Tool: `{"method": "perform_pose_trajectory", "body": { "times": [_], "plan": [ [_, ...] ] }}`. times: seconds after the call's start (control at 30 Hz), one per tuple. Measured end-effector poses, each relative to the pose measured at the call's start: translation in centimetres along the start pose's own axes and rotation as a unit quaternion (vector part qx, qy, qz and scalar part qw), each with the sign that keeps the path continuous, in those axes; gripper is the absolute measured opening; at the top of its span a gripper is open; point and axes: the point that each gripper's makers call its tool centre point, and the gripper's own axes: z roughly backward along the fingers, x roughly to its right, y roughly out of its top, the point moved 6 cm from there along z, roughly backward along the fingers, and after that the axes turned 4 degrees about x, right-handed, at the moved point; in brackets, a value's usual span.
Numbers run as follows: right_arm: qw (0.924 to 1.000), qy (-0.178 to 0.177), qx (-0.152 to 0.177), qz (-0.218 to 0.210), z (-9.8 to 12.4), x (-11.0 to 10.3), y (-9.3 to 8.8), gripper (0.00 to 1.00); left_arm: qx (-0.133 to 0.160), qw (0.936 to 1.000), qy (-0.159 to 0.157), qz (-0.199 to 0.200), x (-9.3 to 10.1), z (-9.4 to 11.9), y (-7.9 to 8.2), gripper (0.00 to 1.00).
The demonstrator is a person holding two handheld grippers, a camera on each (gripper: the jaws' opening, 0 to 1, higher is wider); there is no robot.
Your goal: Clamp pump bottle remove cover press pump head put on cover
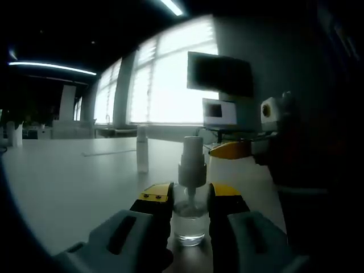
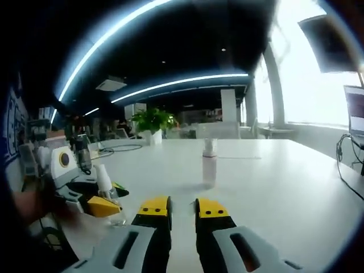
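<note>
A small clear pump bottle (image 1: 190, 224) stands on the white table (image 1: 74, 182), and my left gripper (image 1: 190, 194) is shut on its body. Its white pump head (image 1: 192, 160) is bare and rises above the jaws. A slim pale cylinder that looks like the cover (image 1: 142, 151) stands upright further back on the left. My right gripper (image 1: 239, 149) hovers just right of the pump head, apart from it. In the right gripper view, my right gripper (image 2: 183, 209) is open with nothing between its jaws. The cover (image 2: 209, 164) stands ahead of it, and the held bottle (image 2: 107, 196) is at the left.
A dark monitor (image 1: 220, 74) and a laptop (image 1: 219, 112) sit at the table's far side before bright windows. A potted plant (image 2: 151, 122) and cables (image 2: 119, 149) lie at the far end. A person's hand (image 2: 34, 207) holds the left gripper.
</note>
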Motion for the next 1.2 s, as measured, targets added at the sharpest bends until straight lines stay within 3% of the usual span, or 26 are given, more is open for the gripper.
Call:
{"method": "perform_pose_trajectory", "body": {
  "times": [0.7,1.0,1.2],
  "plan": [
    [0.9987,0.046,0.020,0.013,-0.6,-2.7,4.1,0.11,0.000,1.0000,-0.001,0.000,0.0,0.0,0.0,0.16],
    [0.9963,0.079,0.021,0.025,-0.4,-5.6,5.6,0.11,0.000,1.0000,-0.001,0.000,0.0,0.0,0.0,0.16],
    [0.9951,0.094,0.023,0.019,-0.8,-6.2,6.3,0.11,0.000,1.0000,-0.001,0.000,0.0,0.0,0.0,0.16]
  ]
}}
